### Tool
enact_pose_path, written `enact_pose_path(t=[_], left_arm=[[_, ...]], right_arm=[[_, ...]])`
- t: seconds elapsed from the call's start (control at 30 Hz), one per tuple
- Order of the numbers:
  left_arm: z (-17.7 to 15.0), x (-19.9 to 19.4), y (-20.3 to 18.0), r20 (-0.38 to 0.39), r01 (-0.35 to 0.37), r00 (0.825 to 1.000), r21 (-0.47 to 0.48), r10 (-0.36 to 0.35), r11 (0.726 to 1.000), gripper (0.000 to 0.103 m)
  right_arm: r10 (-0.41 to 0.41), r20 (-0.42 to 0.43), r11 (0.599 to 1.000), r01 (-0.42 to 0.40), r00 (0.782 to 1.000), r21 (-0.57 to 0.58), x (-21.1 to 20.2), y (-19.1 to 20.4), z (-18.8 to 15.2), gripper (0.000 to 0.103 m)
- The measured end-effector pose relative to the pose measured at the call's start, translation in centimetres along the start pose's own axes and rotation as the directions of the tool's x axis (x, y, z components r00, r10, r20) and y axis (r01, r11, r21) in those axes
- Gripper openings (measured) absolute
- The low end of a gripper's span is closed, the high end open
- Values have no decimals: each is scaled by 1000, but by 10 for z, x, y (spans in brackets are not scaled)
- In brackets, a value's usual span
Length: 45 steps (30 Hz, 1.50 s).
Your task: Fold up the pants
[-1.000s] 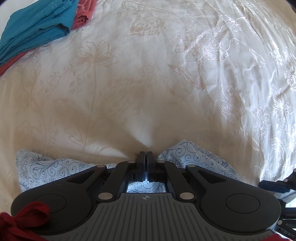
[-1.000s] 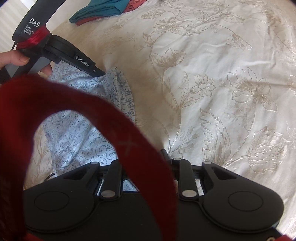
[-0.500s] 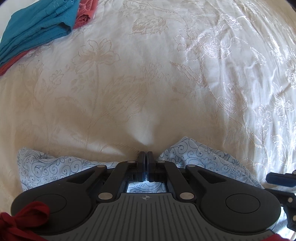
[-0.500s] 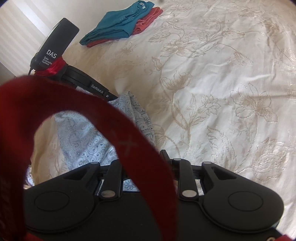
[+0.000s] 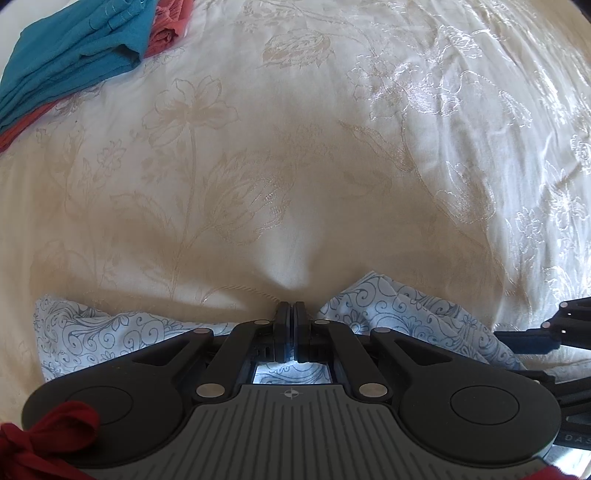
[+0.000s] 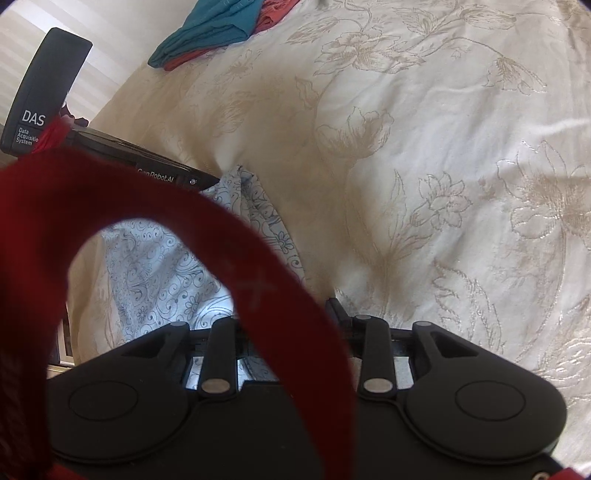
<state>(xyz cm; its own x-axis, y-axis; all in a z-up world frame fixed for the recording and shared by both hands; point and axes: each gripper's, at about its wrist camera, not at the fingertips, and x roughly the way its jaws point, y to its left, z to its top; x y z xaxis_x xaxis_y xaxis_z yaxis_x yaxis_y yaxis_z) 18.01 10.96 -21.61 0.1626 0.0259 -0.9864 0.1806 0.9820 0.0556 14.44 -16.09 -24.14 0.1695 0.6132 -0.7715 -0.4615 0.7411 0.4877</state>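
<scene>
Jaws of our left gripper [image 5: 294, 314] stand pressed together at lower centre of its view, and the pale blue cotton pants with a dark scroll print [image 5: 402, 314] spread to both sides of them and show through the gap behind, so we judge the cloth pinched there. Our right gripper [image 6: 295, 317] is another matter: a dark red fabric strap [image 6: 236, 236] loops across the lens and hides its fingertips, so we cannot tell how its jaws stand.

The pants [image 6: 162, 273] lie bunched at lower left of the right view, on the cream bedspread with woven flowers [image 5: 295, 147]. We judge the fold under way and not finished: the cloth is gathered and wrinkled, not a flat packet. A folded teal garment [image 5: 74, 48] over a coral-red one [image 5: 166, 29] sits at upper left, well apart.

Writing reads on the left tool in the right view: "DAS Data Acquisition System" [image 6: 31, 129], partly cut off, and "GenRobot.AI" [image 6: 155, 180], partly covered.
</scene>
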Motion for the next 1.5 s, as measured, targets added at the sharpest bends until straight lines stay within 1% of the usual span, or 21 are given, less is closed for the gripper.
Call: enact_pose_path(t=[0.03, 0.1, 0.17, 0.2, 0.23, 0.3, 0.4, 0.47, 0.57, 0.63, 0.73, 0.8, 0.9, 0.97, 1.0, 1.07, 1.1, 1.17, 1.3, 1.4, 1.5], left_arm=[[0, 0, -1, -1, -2, 1000, 4, 2, 1000, 3], [0, -2, -3, -1, -5, 1000, 9, 5, 1000, 3], [0, -7, -4, 5, -3, 1000, 9, 3, 1000, 3], [0, -9, -4, 4, -4, 1000, 11, 3, 1000, 3], [-1, -11, -5, 3, -3, 1000, 12, 3, 1000, 3], [0, -18, -6, 3, 11, 1000, 18, -11, 1000, 3], [-1, -26, -12, 10, 36, 999, 29, -36, 999, 3], [-1, -29, -18, 17, 62, 998, 43, -63, 997, 3], [2, -25, -29, 26, 103, 994, 55, -105, 993, 3], [8, -17, -37, 36, 87, 995, 56, -89, 995, 3], [19, -2, -42, 20, 60, 998, 35, -61, 998, 3], [24, 1, -41, 22, 55, 998, 25, -55, 998, 3], [27, -1, -40, 27, 56, 998, 38, -57, 998, 3], [28, -4, -38, 27, 58, 998, 40, -59, 998, 3], [30, -7, -35, 27, 50, 998, 34, -51, 998, 3], [29, -13, -31, 35, 21, 999, 24, -22, 999, 3], [28, -18, -27, 40, 20, 999, 18, -21, 1000, 3], [25, -28, -21, 46, 39, 998, -5, -38, 999, 3], [10, -47, -28, 51, 51, 997, -3, -51, 999, 3], [-10, -55, -44, 47, 68, 996, 38, -69, 997, 3], [-31, -58, -70, 30, 87, 995, 93, -90, 992, 3]], right_arm=[[-3, 14, 1000, 3, 1000, -29, -1, 4, -1, 10], [-80, 33, 988, 84, 996, -128, -5, 17, 1, 9], [-228, 114, 947, 247, 967, -205, -12, 32, 1, 11], [-287, 153, 927, 315, 946, -203, -15, 36, 1, 22], [-320, 175, 918, 350, 931, -184, -18, 36, -1, 39], [-383, 227, 901, 417, 895, -124, -28, 34, -4, 37], [-403, 277, 912, 409, 872, 38, -53, 23, -12, 38], [-377, 289, 925, 370, 880, 83, -69, 24, -21, 37], [-299, 267, 953, 298, 916, 47, -76, 39, -35, 37], [-260, 239, 965, 264, 936, 16, -73, 52, -42, 37], [-217, 210, 974, 224, 953, -10, -62, 68, -51, 37], [-208, 185, 977, 213, 961, -10, -52, 73, -52, 37], [-259, 177, 965, 264, 949, -5, -43, 70, -53, 37], [-356, 163, 935, 349, 920, 69, -40, 52, -52, 35], [-411, 147, 910, 396, 900, 121, -40, 39, -55, 30], [-463, 143, 881, 436, 875, 183, -51, 26, -60, 28], [-472, 151, 874, 439, 869, 208, -60, 23, -64, 34], [-475, 173, 869, 428, 863, 249, -82, 22, -75, 34], [-553, 157, 809, 481, 818, 339, -118, 22, -112, 34], [-633, 97, 715, 532, 768, 454, -149, 10, -152, 34], [-712, 20, 600, 592, 702, 538, -174, 0, -192, 35]])
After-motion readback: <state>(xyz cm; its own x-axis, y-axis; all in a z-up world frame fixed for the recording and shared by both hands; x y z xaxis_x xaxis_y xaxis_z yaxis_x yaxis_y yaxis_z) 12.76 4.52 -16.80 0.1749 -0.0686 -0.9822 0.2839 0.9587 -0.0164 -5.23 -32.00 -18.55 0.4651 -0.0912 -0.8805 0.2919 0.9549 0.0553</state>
